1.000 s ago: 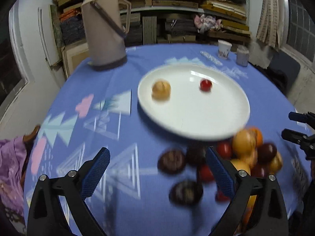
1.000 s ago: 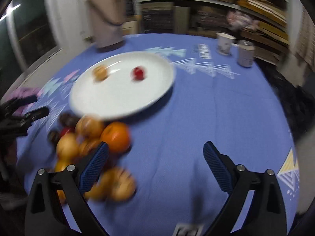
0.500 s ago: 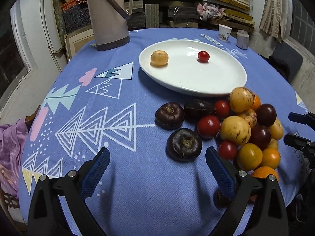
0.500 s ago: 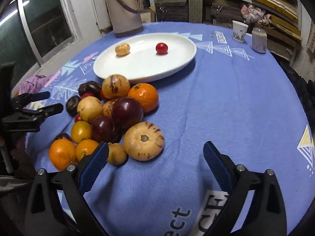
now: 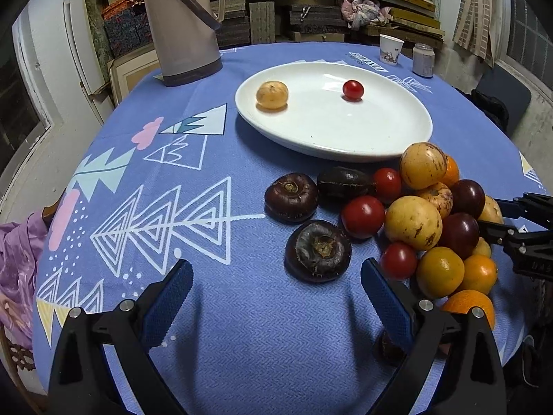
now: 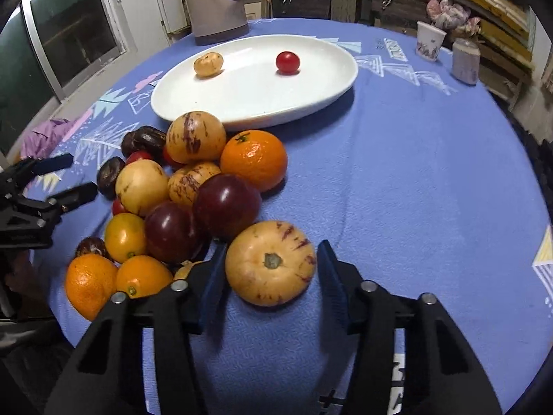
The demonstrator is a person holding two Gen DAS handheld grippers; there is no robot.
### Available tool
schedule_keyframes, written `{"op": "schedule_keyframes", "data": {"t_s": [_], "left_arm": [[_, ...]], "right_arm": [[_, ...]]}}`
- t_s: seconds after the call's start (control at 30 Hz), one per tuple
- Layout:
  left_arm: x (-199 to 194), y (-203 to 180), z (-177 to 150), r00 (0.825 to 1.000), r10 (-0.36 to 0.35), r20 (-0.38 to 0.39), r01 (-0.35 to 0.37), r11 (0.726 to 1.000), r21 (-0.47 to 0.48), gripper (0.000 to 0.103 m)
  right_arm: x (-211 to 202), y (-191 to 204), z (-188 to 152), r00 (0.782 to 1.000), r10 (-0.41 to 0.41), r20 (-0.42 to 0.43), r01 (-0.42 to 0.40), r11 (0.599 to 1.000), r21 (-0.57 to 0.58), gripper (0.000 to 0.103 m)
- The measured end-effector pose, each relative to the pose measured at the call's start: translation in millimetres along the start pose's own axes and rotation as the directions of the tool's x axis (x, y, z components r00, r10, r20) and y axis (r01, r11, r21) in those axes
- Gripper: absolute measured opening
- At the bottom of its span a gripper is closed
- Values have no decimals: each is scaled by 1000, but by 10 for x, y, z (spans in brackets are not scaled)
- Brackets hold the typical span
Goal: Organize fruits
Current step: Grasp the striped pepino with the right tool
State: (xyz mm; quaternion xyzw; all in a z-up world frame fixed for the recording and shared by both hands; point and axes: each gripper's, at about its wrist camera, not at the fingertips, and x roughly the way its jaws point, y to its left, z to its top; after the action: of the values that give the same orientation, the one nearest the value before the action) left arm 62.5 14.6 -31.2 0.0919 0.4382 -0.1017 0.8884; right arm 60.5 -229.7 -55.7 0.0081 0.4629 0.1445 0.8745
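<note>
A pile of fruit (image 5: 414,221) lies on the blue tablecloth in front of a white plate (image 5: 345,138). On the plate are a small yellow fruit (image 5: 272,94) and a cherry tomato (image 5: 353,89). My right gripper (image 6: 272,247) is low at the near edge of the pile. Its jaws are closing on a striped yellow fruit (image 6: 271,263), which rests on the cloth with a pad touching each side. My left gripper (image 5: 276,269) hangs open over bare cloth. A dark brown fruit (image 5: 318,250) lies just ahead between its fingers, untouched.
A tall beige thermos jug (image 5: 183,24) stands at the back left. A paper cup (image 5: 390,48) and a small jar (image 5: 423,59) sit at the far right of the round table (image 5: 172,180). Purple cloth (image 5: 17,263) hangs at the left edge. Shelves fill the background.
My right gripper has come down over the striped yellow fruit and its jaws have narrowed from wide open to its sides. The left gripper dropped a little nearer the pile, then held still.
</note>
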Motion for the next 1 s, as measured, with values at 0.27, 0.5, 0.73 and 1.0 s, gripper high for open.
{"op": "schedule_keyframes", "data": {"t_s": [0.27, 0.5, 0.73, 1.0], "left_arm": [[88, 39, 10, 1000, -17, -11, 17, 1000, -5, 98], [281, 44, 55, 998, -57, -33, 57, 998, -1, 93], [322, 55, 78, 998, -66, -18, 66, 998, -10, 54], [236, 85, 60, 997, -79, -17, 78, 996, -33, 44]], "right_arm": [[-102, -158, -52, 998, 66, 22, -67, 996, 57, 46], [-202, -241, -47, 994, 85, 63, -90, 993, 73, 46], [-163, -195, -65, 995, 90, 53, -93, 994, 65, 46], [-223, -170, -35, 993, 91, 71, -95, 994, 55, 46]]}}
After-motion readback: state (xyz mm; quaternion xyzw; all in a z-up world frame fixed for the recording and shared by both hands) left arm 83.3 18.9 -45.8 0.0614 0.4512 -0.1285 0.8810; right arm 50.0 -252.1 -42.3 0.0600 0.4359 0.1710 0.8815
